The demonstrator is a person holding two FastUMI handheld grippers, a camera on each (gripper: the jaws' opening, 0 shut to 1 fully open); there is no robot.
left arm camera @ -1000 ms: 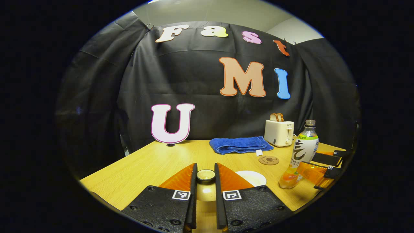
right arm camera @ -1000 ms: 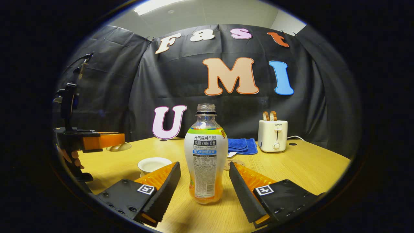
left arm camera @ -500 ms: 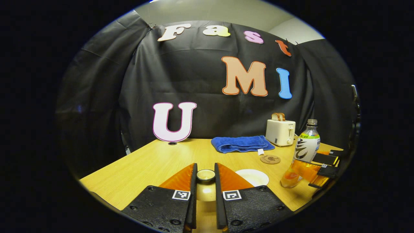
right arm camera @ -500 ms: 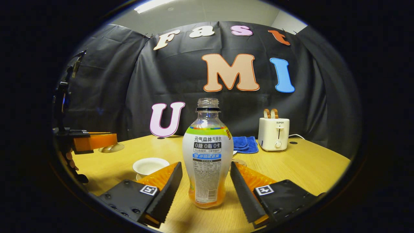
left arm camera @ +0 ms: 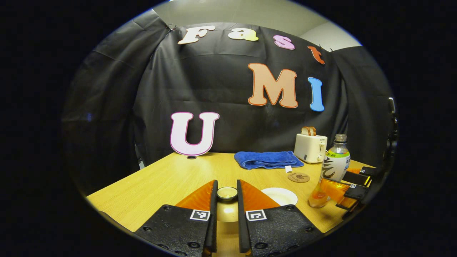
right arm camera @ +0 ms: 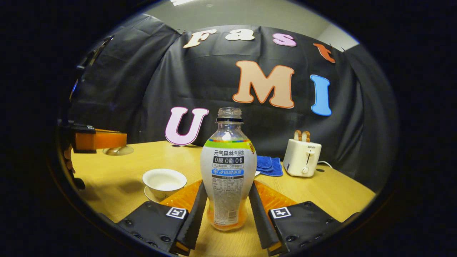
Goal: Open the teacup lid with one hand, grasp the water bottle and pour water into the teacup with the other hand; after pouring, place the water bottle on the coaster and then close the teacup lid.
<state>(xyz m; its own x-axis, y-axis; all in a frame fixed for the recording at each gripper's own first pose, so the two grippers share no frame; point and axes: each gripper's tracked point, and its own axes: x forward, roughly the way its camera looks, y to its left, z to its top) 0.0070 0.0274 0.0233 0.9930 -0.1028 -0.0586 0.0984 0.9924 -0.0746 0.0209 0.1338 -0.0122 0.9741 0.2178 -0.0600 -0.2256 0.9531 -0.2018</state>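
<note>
My left gripper point(left arm camera: 226, 186) is shut on the knob of the teacup lid point(left arm camera: 227, 193) and holds it above the table. From the right gripper view, that lid point(right arm camera: 118, 150) hangs under the orange fingers point(right arm camera: 100, 140) at the far left. The open white teacup point(right arm camera: 164, 180) stands on its saucer; in the left gripper view the teacup point(left arm camera: 279, 196) is just right of my fingers. My right gripper point(right arm camera: 227, 185) is shut on the uncapped water bottle point(right arm camera: 228, 171), which is upright with orange liquid at its bottom. The bottle point(left arm camera: 330, 169) stands right of the round coaster point(left arm camera: 298, 177).
A folded blue towel point(left arm camera: 267, 159) and a white toaster point(left arm camera: 310, 147) with bread in it stand at the back of the wooden table point(left arm camera: 167, 178). The toaster point(right arm camera: 302, 157) is to the right behind the bottle. A hand point(right arm camera: 68, 160) holds the left gripper.
My right gripper's fingers have closed in from either side onto the bottle. The left gripper has kept the lid in its grip, barely moving.
</note>
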